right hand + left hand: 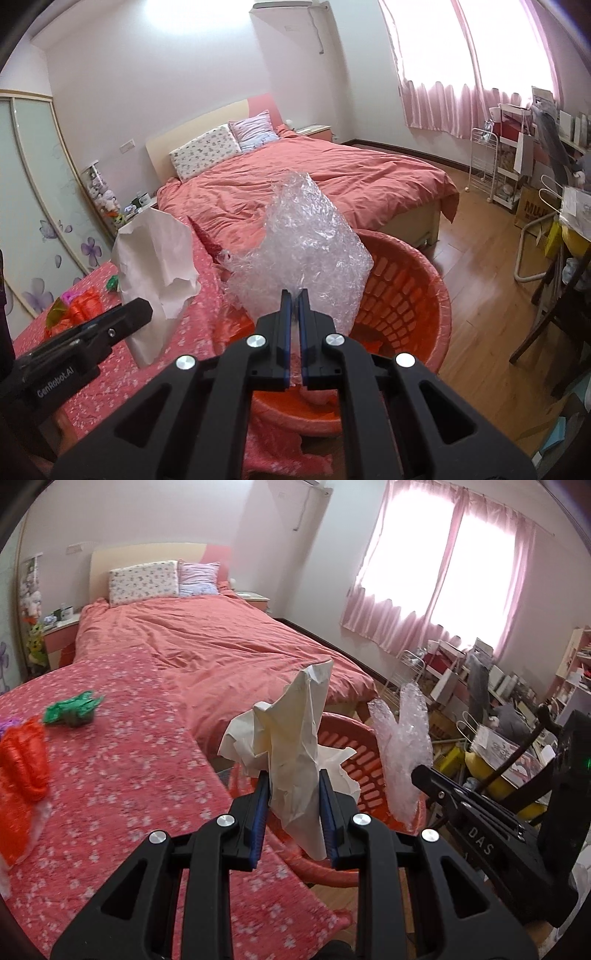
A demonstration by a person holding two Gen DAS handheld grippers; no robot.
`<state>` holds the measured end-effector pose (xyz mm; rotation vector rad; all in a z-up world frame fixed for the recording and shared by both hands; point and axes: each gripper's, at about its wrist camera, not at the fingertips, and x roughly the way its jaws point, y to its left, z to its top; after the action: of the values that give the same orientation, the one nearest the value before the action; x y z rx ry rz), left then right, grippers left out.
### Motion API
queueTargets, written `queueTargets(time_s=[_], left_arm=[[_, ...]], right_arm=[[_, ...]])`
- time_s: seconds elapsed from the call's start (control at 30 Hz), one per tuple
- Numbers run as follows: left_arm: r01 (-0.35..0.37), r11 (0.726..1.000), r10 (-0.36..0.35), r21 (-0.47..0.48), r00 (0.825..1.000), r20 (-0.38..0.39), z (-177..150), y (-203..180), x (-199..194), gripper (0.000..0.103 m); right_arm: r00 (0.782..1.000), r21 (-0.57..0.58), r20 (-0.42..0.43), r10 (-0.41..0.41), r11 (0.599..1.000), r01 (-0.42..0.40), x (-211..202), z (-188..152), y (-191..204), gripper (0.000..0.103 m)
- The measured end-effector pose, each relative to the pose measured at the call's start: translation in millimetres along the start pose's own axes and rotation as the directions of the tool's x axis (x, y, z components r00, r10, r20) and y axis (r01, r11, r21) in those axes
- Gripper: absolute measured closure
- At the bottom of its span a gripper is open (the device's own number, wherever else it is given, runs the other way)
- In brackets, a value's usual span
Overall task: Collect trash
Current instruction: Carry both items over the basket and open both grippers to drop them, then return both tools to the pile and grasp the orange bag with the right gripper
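My left gripper is shut on a crumpled cream paper, held up over the near rim of a red plastic basket. My right gripper is shut on a wad of clear bubble wrap, raised over the same red basket. In the left wrist view the bubble wrap and the right gripper's body show at the right. In the right wrist view the paper and the left gripper's body show at the left.
A table with a red flowered cloth carries a green wrapper and an orange-red bag. Behind it stands a bed with a red duvet. Wooden floor, a chair and cluttered shelves lie to the right.
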<state>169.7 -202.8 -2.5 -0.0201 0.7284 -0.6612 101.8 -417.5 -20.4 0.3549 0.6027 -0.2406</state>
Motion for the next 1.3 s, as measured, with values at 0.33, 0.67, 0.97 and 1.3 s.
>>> queueTargets(time_s=[0.33,0.67,0.97,1.3], left_arm=[[0.047,0.998,-0.045,0.035,0.998,-0.036,0.6,-18.1,31.3,0.077],[0.061,0.998,-0.059,0.027,0.996,-0.074,-2.9,-18.4,49.1,0.07],[-0.017,1.0,0.017,-0.008,0.996,-0.083,-7.4,5.9,43.4,0.06],[-0.153,0.988,0.152,-0.013,0.988,-0.031,-14.3,54.1,-4.6,0.059]], right_arm=[[1.0,0.031,-0.008,-0.015,0.999,0.015,20.6,5.0,-24.9,0.097],[1.0,0.065,-0.025,-0.015,0.998,0.016,39.9,3.8,-33.6,0.093],[0.998,0.04,-0.018,-0.054,0.998,0.055,41.1,1.9,-32.6,0.066],[0.999,-0.051,-0.007,-0.037,0.998,0.037,29.6,2.4,2.2,0.063]])
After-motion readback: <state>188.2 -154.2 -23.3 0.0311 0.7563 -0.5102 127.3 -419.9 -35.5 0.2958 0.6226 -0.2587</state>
